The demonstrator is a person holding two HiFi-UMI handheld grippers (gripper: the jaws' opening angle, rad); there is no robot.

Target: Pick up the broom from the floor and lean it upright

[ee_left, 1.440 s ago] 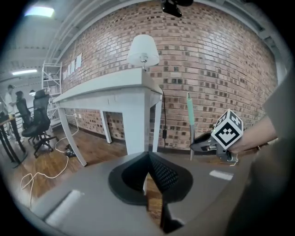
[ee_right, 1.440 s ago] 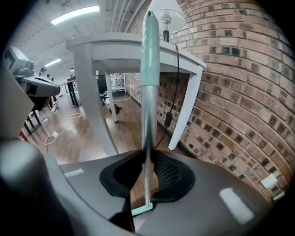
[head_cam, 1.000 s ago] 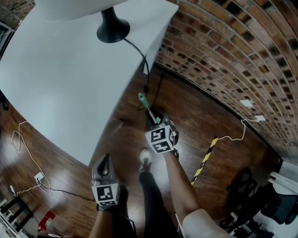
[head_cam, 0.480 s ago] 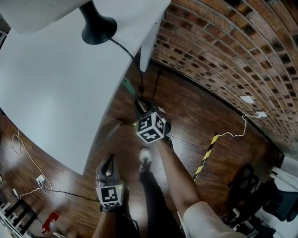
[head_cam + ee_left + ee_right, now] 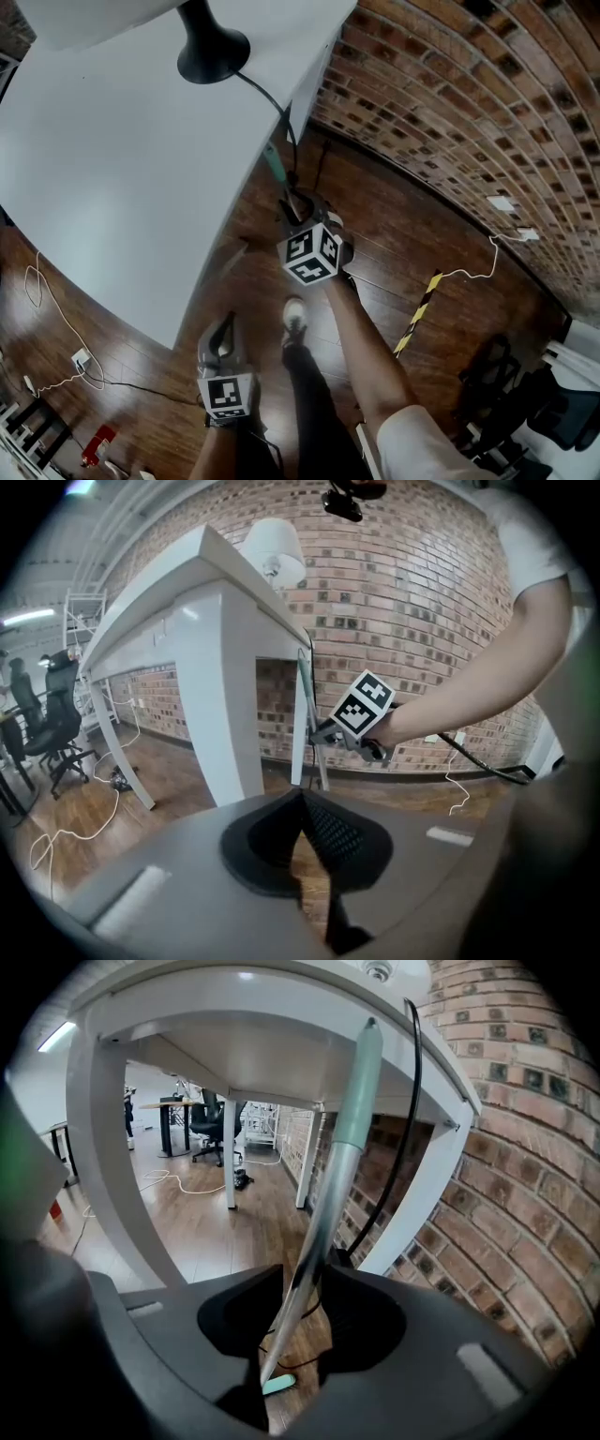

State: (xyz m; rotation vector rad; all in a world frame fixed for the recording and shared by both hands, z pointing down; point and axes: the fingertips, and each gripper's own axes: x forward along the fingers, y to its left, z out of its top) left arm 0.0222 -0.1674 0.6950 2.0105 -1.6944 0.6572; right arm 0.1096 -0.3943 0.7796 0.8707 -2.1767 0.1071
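Observation:
The broom stands almost upright. Its silver handle with a teal grip (image 5: 342, 1138) leans with its top against the white table's edge (image 5: 281, 1063), and its teal head (image 5: 278, 1384) rests on the floor. My right gripper (image 5: 305, 1279) has the handle between its jaws, which are opening, with a gap showing beside the handle. In the head view the teal grip (image 5: 272, 161) pokes up past the right gripper (image 5: 298, 202) by the table corner. My left gripper (image 5: 222, 328) hangs lower left, shut with nothing in it (image 5: 302, 799), and looks at the right gripper (image 5: 323, 733).
A black lamp base (image 5: 213, 53) stands on the white table (image 5: 112, 150), and its cable drops by the corner. A brick wall (image 5: 450, 112) runs close on the right. A yellow-black striped strip (image 5: 417, 314) and white cables lie on the wooden floor. The person's shoe (image 5: 293, 316) is below the grippers.
The right gripper moved with the broom toward the table corner and rolled; the handle's teal end now lies at the table's edge. The left gripper barely shifted.

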